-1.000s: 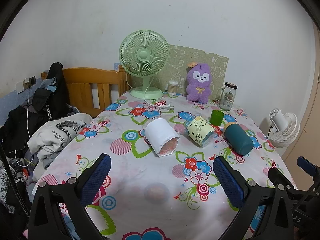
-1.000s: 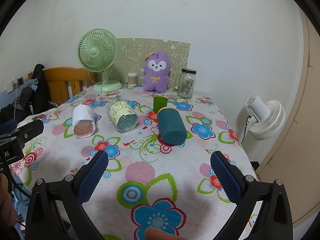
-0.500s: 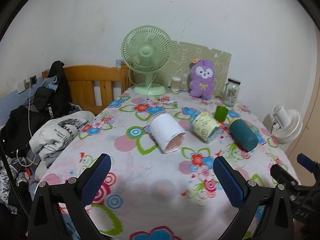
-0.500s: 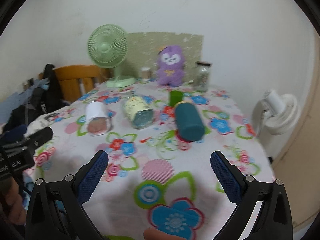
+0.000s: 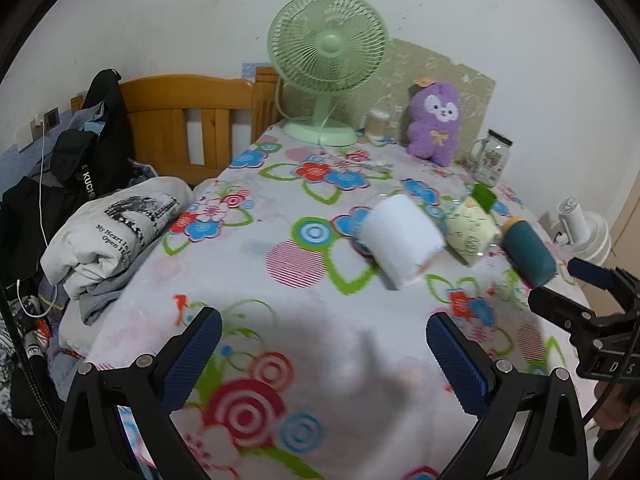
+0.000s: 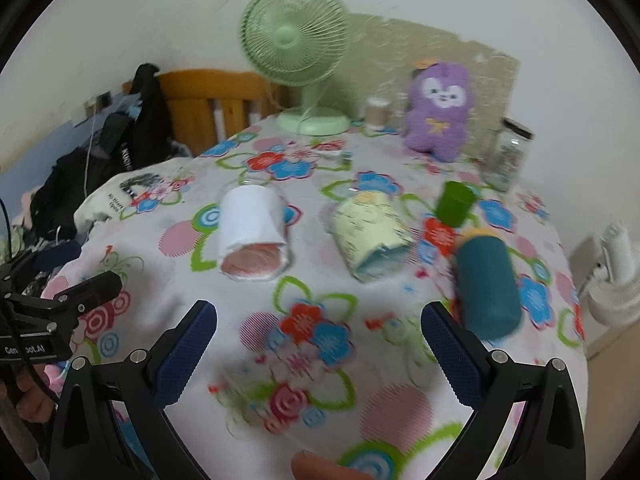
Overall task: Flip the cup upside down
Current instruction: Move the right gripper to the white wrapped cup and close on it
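Observation:
Three cups lie on their sides on the floral tablecloth: a white-wrapped cup (image 5: 400, 240) (image 6: 254, 232), a pale yellow patterned cup (image 5: 472, 232) (image 6: 370, 236) and a teal cup (image 5: 528, 252) (image 6: 486, 286). A small green cup (image 5: 484, 196) (image 6: 454, 202) stands upright behind them. My left gripper (image 5: 320, 356) is open and empty, near the table's front, short of the white cup. My right gripper (image 6: 318, 350) is open and empty, in front of the cups.
A green desk fan (image 5: 326, 60), a purple plush toy (image 5: 434, 124), a small container (image 5: 378, 124) and a glass jar (image 5: 490, 158) stand at the back. Folded clothes (image 5: 116, 232) lie at the table's left edge. A white floor fan (image 5: 584, 232) stands off to the right.
Both grippers have swung left and moved closer to the table; the cups now sit further right in each view. Both stay open. The cups have not moved.

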A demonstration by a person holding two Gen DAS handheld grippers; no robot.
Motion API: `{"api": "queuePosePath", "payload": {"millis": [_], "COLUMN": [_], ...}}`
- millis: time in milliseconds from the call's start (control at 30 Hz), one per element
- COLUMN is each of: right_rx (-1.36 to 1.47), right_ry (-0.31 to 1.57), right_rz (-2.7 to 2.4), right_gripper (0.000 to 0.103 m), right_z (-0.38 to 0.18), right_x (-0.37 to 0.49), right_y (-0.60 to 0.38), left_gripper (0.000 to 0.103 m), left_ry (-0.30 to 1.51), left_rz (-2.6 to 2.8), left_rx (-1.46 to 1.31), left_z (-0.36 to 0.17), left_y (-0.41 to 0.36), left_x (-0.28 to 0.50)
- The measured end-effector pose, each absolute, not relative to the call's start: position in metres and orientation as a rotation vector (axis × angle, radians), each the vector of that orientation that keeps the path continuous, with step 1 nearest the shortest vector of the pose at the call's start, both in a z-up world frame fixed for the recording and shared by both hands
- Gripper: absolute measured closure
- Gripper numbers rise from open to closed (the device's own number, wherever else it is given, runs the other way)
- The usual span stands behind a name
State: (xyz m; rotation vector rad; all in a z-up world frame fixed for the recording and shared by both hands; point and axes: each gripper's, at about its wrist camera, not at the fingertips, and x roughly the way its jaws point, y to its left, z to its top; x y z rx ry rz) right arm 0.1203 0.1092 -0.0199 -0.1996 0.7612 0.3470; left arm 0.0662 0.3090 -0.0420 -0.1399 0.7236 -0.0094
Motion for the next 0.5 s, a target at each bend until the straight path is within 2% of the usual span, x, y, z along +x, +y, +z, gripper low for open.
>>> {"api": "queuePosePath", "payload": {"millis": [500], "right_rx": [-0.261], "right_ry": [0.902], "right_rz": [0.475], "right_gripper": [0.0], "right_z": [-0.043], "right_x": [0.192], "right_y": [0.18], "left_gripper": [0.0], "left_ry": [0.819], "left_rz": [-0.042], "left_rx": [-0.052], "left_z": [-0.058], "left_y": [0.343], "left_x": [0.123]}}
